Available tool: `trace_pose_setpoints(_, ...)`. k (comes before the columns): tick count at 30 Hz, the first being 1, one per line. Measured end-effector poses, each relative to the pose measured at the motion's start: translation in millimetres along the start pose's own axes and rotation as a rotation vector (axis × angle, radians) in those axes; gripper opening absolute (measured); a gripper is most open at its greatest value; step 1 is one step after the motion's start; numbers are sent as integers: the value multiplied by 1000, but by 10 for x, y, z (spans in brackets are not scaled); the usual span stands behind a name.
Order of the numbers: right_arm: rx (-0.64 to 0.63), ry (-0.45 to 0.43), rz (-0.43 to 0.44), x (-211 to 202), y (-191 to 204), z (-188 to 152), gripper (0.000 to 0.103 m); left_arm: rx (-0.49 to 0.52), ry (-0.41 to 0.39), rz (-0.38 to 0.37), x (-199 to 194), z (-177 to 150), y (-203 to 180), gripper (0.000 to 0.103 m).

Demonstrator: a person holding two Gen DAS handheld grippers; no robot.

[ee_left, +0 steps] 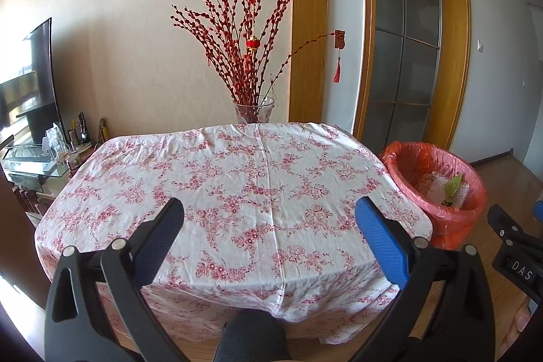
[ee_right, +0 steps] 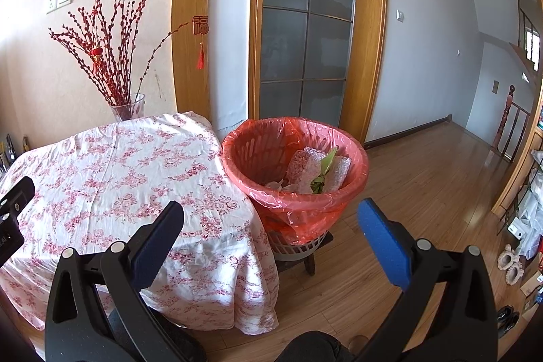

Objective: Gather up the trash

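Trash (ee_right: 317, 170), bubble wrap and a green leaf among it, is lying inside the bin (ee_right: 295, 165) lined with an orange bag, which is standing just beside the table (ee_left: 234, 192) draped in a pink floral cloth. Above that cloth the left gripper (ee_left: 269, 240) is hovering with its jaws spread wide and holding nothing. Nearer the bin, the right gripper (ee_right: 271, 240) is hanging over the wooden floor (ee_right: 424, 192), likewise spread and gripping nothing.
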State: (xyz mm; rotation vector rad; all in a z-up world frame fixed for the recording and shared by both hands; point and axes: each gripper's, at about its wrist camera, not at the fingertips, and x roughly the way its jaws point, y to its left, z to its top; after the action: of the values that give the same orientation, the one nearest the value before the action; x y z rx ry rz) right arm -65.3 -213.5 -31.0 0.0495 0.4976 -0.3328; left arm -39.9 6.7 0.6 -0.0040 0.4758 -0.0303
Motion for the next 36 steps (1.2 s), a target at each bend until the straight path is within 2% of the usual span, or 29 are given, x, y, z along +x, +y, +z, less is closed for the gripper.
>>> trace_pose_setpoints(36,3,12,8,66,11,-23,101,10,18,2,75,-34,11,99)
